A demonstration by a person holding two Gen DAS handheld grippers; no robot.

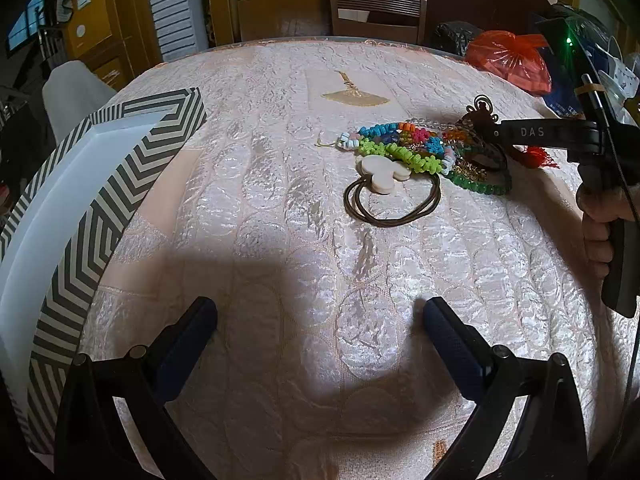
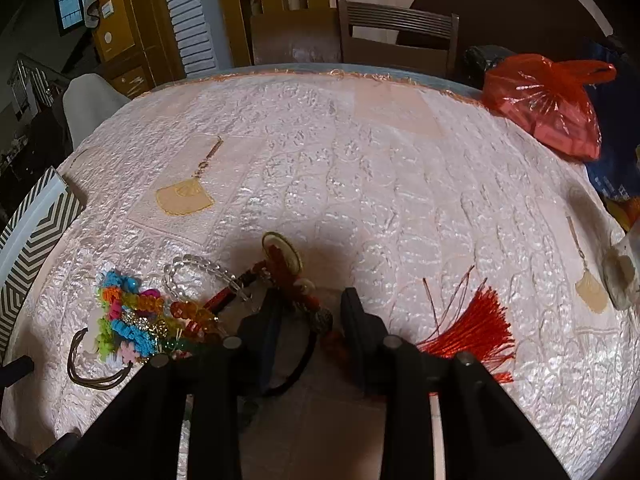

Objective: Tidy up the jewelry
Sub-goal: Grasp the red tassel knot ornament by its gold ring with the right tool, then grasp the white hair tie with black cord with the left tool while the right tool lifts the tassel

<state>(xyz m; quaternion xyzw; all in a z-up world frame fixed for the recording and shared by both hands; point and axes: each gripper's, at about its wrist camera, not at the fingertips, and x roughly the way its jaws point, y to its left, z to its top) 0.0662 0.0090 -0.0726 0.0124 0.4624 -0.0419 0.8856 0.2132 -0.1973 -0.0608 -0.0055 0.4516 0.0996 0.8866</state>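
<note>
A heap of jewelry (image 1: pixel 420 148) lies on the pink tablecloth: bright bead bracelets (image 2: pixel 132 320), a clear bead bracelet (image 2: pixel 200 268), a cream pendant on brown cords (image 1: pixel 382 174), and a red beaded piece with a red tassel (image 2: pixel 476 328). My right gripper (image 2: pixel 308 308) is partly open, low over the heap, its fingers on either side of the red beaded piece (image 2: pixel 288 272). It also shows in the left wrist view (image 1: pixel 492 136). My left gripper (image 1: pixel 320 316) is open and empty above bare cloth, short of the heap.
A striped box with a white inside (image 1: pixel 72 208) stands at the left table edge. A gold fan pendant (image 2: pixel 184 198) lies beyond the heap; another (image 2: pixel 592 292) lies far right. A red bag (image 2: pixel 548 100) and chairs (image 2: pixel 396 36) are at the back.
</note>
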